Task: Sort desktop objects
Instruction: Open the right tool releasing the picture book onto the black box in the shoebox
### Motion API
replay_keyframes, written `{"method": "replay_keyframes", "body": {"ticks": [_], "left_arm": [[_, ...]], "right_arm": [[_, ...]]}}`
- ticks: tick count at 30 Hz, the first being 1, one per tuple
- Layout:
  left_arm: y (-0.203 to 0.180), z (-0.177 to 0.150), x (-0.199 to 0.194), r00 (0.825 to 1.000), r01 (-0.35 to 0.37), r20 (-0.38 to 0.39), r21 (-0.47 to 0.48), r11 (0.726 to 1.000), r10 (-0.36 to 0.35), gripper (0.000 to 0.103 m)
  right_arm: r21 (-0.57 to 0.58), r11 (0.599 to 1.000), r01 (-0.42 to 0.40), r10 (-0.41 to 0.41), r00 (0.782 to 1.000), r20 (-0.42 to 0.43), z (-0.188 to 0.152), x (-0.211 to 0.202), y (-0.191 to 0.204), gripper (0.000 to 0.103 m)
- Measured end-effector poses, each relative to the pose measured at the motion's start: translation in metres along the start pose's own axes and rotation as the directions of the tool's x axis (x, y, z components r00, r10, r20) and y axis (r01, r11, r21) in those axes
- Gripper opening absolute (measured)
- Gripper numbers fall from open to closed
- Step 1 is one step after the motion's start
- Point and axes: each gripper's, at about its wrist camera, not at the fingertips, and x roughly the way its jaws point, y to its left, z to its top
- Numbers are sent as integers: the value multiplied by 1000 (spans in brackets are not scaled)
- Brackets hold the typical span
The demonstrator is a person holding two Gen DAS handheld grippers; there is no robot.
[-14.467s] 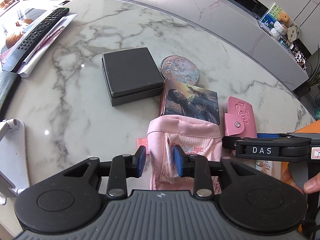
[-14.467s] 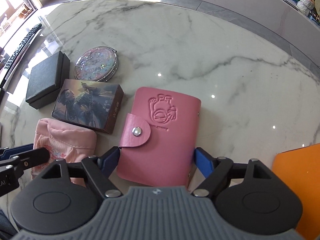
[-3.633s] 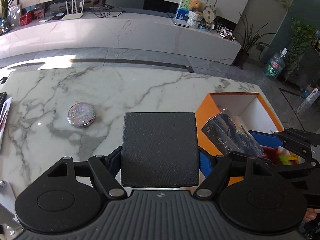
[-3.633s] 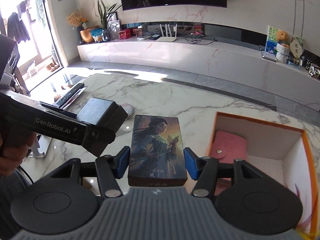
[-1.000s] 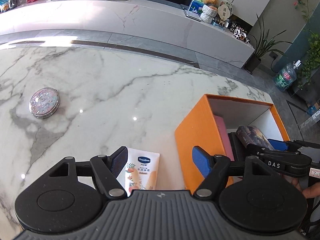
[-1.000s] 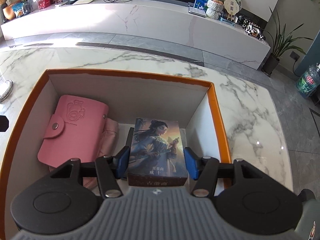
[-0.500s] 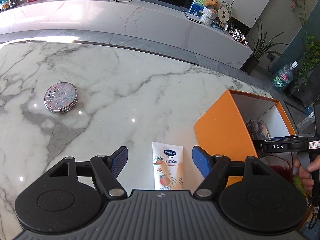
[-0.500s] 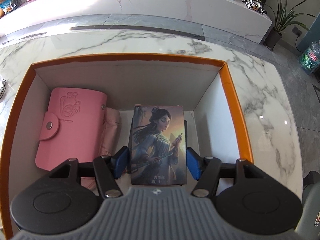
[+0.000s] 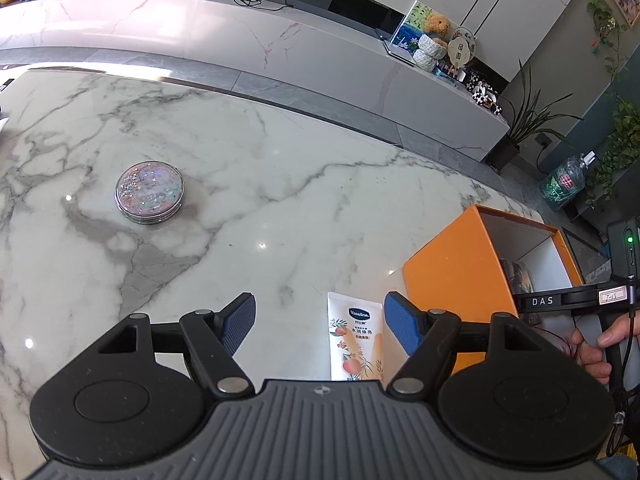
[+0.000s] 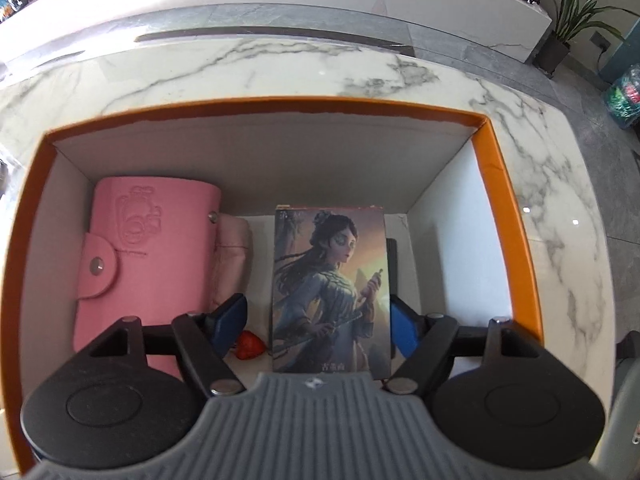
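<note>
while the right gripper (image 10: pixel 318 322) gapes, the illustrated card box (image 10: pixel 330 288) lies flat, released.

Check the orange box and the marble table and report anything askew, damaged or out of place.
Nothing looks damaged or spilled. In the orange box the illustrated box lies flat and square beside the pink card holder. Still unsorted on the marble table: the glitter compact and the hand cream tube.

Bright daylight, glare spots on marble, fisheye-bent edges, slight blur
</note>
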Motion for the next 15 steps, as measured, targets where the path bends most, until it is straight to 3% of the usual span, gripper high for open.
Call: {"method": "replay_keyframes", "body": {"ticks": [3, 8, 11, 12, 15], "left_arm": [[-1, -1, 0, 1000, 3, -5, 9, 1000, -3, 84], [-1, -2, 0, 1000, -1, -6, 7, 1000, 1, 84], [-1, -2, 0, 1000, -1, -4, 2, 1000, 1, 84], [-1, -2, 0, 1000, -2, -6, 2, 1000, 2, 84], [-2, -3, 1, 1000, -1, -9, 8, 1000, 1, 84]], "right_arm": [[25, 998, -50, 50, 999, 8, 2, -3, -1, 71], [-24, 1000, -7, 7, 1000, 21, 3, -10, 4, 73], [-115, 993, 2, 2, 1000, 31, -1, -27, 8, 73], [-166, 986, 14, -10, 1000, 27, -2, -32, 11, 70], [-363, 929, 77, -75, 997, 19, -7, -42, 21, 44]]}}
